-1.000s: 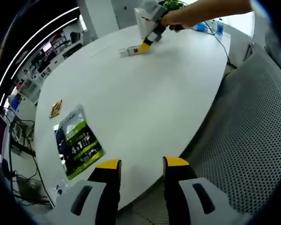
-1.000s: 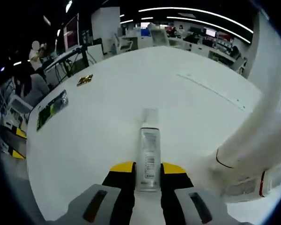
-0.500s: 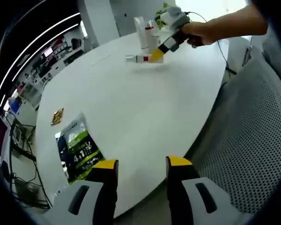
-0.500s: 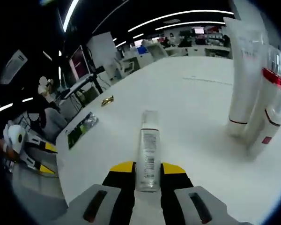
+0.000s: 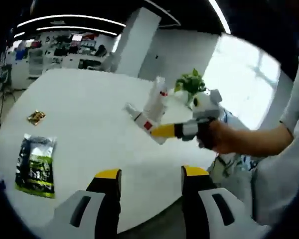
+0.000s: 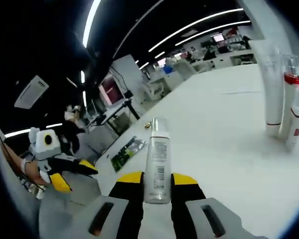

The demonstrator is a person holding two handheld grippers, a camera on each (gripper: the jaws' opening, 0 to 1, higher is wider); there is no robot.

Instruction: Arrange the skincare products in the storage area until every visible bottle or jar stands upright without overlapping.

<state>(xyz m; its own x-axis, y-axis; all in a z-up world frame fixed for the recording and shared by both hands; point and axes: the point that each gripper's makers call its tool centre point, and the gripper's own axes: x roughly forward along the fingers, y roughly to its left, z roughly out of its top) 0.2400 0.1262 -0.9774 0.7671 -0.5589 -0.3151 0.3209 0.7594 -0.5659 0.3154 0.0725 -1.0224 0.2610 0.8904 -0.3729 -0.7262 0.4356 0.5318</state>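
Right gripper [image 6: 157, 178] clamps a white bottle [image 6: 156, 162] above the white table [image 6: 214, 149]. Tall tubes [image 6: 281, 94] stand upright well off to its side. Left gripper [image 5: 148, 175], jaws wide apart, holds nothing; its view shows a green packet [image 5: 36, 164] and a potted plant [image 5: 191, 85].

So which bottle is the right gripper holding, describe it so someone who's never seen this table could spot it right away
Start from the big white table. Above it, the right gripper is shut on the slim white bottle, gripped near one end, with dark print and a barcode on its label. Unlike the group of tall white tubes standing on the table, some with red bands, it is off the surface and has no red.
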